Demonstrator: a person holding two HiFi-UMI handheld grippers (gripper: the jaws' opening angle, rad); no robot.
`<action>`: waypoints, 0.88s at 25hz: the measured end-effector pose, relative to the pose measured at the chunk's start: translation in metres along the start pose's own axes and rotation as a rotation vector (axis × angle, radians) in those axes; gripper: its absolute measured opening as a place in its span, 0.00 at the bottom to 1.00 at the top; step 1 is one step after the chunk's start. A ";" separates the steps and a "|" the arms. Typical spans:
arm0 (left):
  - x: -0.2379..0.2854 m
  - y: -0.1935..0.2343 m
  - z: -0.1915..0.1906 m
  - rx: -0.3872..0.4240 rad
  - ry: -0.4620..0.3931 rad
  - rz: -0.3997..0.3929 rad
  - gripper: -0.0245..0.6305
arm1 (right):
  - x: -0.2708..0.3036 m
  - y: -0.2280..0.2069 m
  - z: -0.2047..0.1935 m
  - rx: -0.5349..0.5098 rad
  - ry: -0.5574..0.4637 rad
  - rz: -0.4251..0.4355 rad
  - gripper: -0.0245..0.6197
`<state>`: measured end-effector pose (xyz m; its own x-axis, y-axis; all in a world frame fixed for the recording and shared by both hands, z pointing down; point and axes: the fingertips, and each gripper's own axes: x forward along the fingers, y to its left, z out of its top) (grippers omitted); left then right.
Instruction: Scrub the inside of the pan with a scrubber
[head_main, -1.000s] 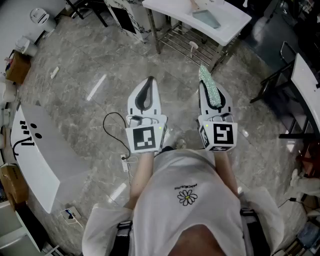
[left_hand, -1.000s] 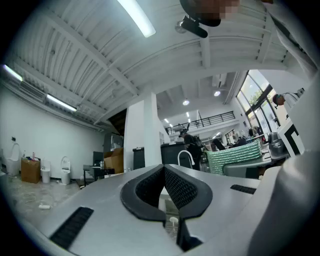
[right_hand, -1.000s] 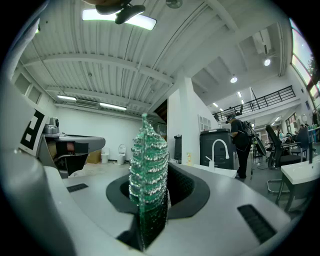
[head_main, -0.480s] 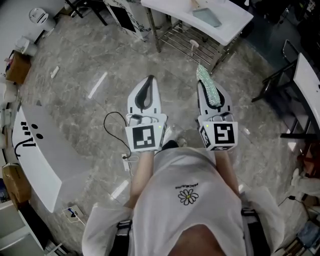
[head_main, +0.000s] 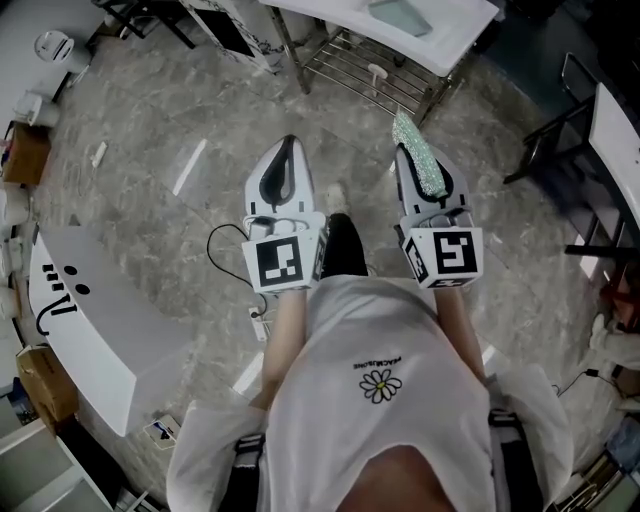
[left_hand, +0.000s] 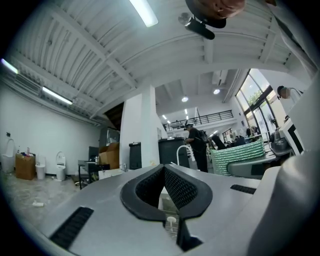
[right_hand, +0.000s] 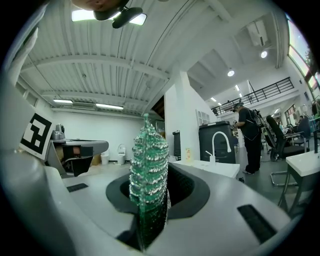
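**Step in hand:** approach; scrubbing not begun.

**Right gripper** (head_main: 420, 185): jaws clamped on a green glittery scrubber (right_hand: 148, 165), which projects past the tips.

**Left gripper** (head_main: 287, 148): jaws together, nothing between them.

**Pan:** in no view.

**White surface** (head_main: 455, 35): at 12 to 1 o'clock, carrying a gooseneck faucet (right_hand: 220, 142).

**Next move, as judged:** reach that surface, find the pan, and steady it with the free gripper before the scrubber goes inside.

**Writing:**
- T-shirt (head_main: 380, 385): daisy print, with lettering too small to read.
- White panel (head_main: 90, 330), at 9 o'clock: black marks, not legible.

Scrubber (right_hand: 148, 170) base hidden between fingers (right_hand: 186, 189); table (head_main: 455, 40) cut off.
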<state>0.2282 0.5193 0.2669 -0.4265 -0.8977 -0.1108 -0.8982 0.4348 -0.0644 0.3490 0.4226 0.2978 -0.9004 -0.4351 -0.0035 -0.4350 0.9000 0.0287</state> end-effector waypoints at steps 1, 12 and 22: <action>0.009 0.002 -0.003 -0.003 -0.002 -0.004 0.06 | 0.009 -0.002 -0.001 0.004 -0.006 0.010 0.14; 0.138 0.067 -0.036 0.023 0.017 -0.032 0.06 | 0.136 -0.032 -0.009 0.000 -0.007 0.014 0.14; 0.297 0.117 -0.051 -0.029 0.029 -0.121 0.06 | 0.288 -0.064 -0.011 -0.023 0.082 0.007 0.14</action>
<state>-0.0089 0.3002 0.2768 -0.3178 -0.9452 -0.0748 -0.9457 0.3217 -0.0466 0.1178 0.2393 0.3062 -0.8990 -0.4308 0.0789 -0.4279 0.9024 0.0517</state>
